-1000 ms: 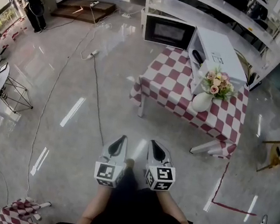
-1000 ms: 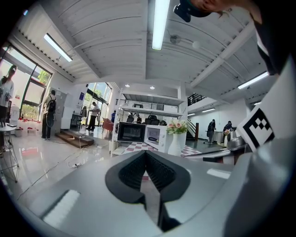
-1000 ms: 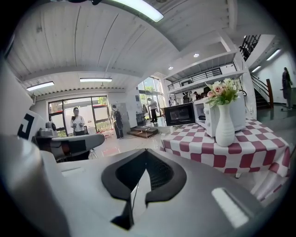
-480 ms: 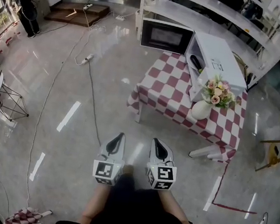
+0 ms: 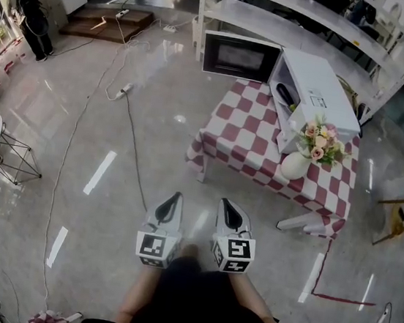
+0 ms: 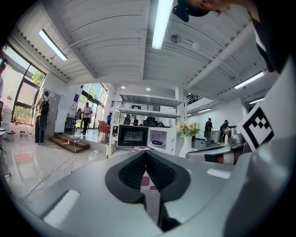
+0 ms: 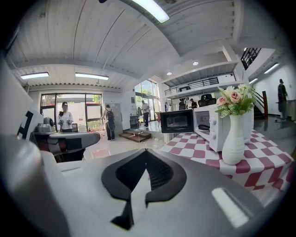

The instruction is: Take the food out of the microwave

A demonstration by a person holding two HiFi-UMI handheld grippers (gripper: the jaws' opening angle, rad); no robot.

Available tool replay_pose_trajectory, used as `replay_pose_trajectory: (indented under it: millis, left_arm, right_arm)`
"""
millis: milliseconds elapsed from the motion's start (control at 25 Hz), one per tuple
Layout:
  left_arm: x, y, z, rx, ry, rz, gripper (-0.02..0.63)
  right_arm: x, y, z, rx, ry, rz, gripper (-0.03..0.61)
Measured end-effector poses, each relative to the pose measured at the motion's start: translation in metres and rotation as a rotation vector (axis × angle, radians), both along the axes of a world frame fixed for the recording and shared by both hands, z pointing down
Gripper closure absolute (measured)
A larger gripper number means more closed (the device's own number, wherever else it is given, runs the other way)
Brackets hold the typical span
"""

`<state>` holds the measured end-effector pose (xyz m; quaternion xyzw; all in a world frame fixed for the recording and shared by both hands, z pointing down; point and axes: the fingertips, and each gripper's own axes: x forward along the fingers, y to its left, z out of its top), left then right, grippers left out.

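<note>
Left hand-held gripper [image 5: 175, 197] and right hand-held gripper [image 5: 224, 203] both clenched, empty. Food [image 5: 285, 94] in the open microwave [image 5: 320, 77] is dark and tiny; I'd guess a light, stiff dish, so grab the rim.

Ahead of you the cloth [image 5: 250, 134] is red-and-white checked. The microwave [image 5: 317, 80] on it is white, its door [image 5: 239, 56] black-framed. The vase [image 5: 292, 166] is white too, with pink and cream flowers [image 5: 321, 139] (green leaves [image 7: 225, 110] among them). Your left gripper [image 5: 173, 199] and right gripper [image 5: 225, 206] are pale grey, with black pads [image 6: 133, 170].
</note>
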<state>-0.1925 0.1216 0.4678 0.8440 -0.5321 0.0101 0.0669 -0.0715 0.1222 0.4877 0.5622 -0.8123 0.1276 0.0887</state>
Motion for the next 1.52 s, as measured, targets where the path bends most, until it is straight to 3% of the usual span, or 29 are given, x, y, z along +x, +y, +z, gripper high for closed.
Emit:
replay_pose_trajectory:
  millis: [440,1000,1520]
  left_arm:
    - [-0.013,-0.017,0.009,-0.005,-0.001,0.035,0.606]
    - [-0.024,-0.022,0.012,-0.007,0.018,0.003,0.606]
    - [0.001,-0.055,0.017,-0.019,-0.011,0.022,0.606]
  right_arm:
    - [-0.011,-0.010,0.011,-0.033,0.027,0.030,0.578]
    - [-0.020,-0.015,0.017,-0.062,0.063,0.003,0.578]
    - [0.005,-0.049,0.027,-0.063,0.026,0.026,0.578]
